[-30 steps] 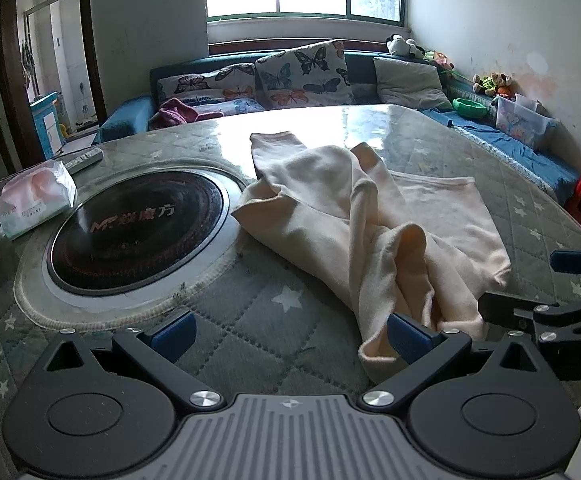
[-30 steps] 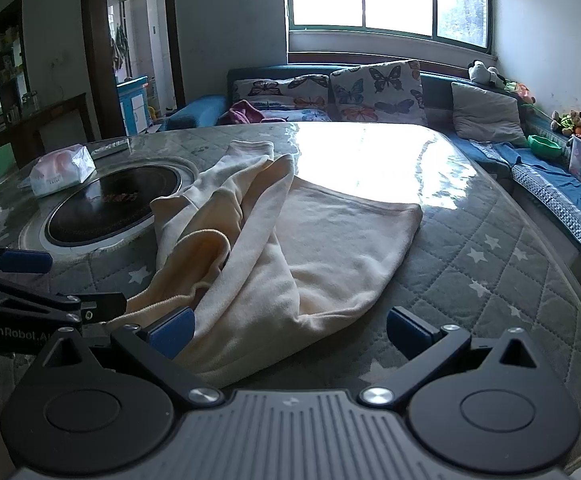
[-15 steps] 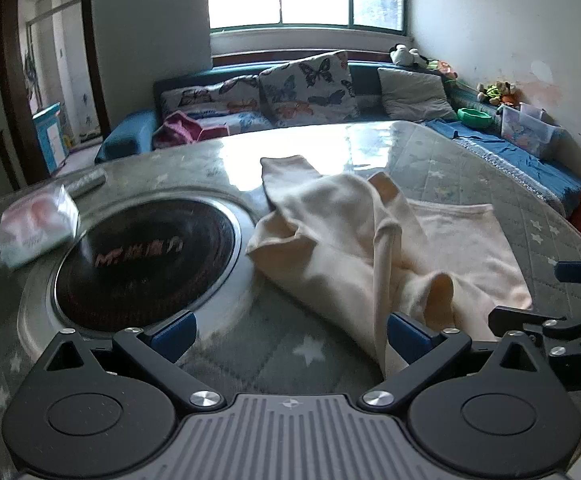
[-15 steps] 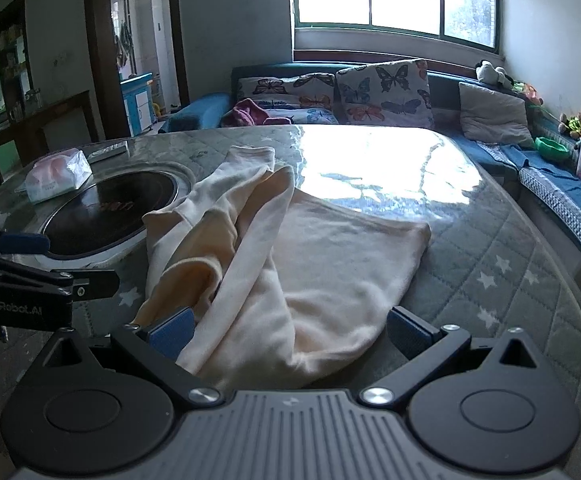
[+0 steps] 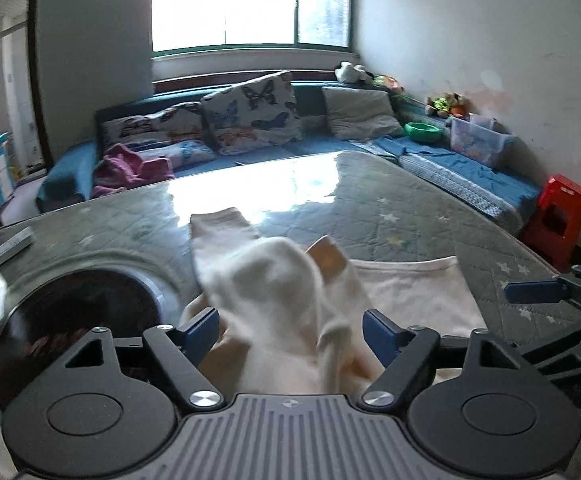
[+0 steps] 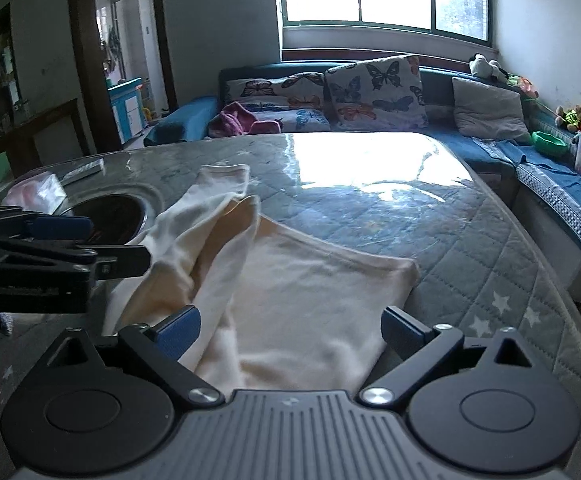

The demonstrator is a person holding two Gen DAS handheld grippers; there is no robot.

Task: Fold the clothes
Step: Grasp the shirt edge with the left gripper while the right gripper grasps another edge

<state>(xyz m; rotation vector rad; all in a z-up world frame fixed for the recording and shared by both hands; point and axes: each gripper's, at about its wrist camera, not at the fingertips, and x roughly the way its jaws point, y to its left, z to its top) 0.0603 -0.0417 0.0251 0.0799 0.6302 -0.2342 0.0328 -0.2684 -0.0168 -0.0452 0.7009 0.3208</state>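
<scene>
Here, the cream knit garment (image 5: 290,312) is lying crumpled on the grey quilted star-print desk (image 5: 410,216). Left claw (image 5: 290,330) is closing around its bunched folds; right claw (image 6: 290,326) is gaping wide, cloth at 12 o'clock, ungripped.

There is one cream garment (image 6: 290,300) on the tabletop (image 6: 470,248). There is one round black cooktop (image 5: 82,312) at 9 o'clock. There is one tissue pack (image 6: 34,196) and one remote (image 6: 84,170) at 10 o'clock. There are two hand-held grippers, the left hand-held gripper (image 5: 290,330) and the right hand-held gripper (image 6: 290,330). At 12 o'clock the sofa (image 6: 194,114) has three butterfly pillows (image 6: 378,92) and one grey pillow (image 6: 490,110). There is one pink cloth (image 6: 238,118). At 2 o'clock there is one green bowl (image 6: 550,142), one clear box (image 5: 480,142) and one red stool (image 5: 558,216).
</scene>
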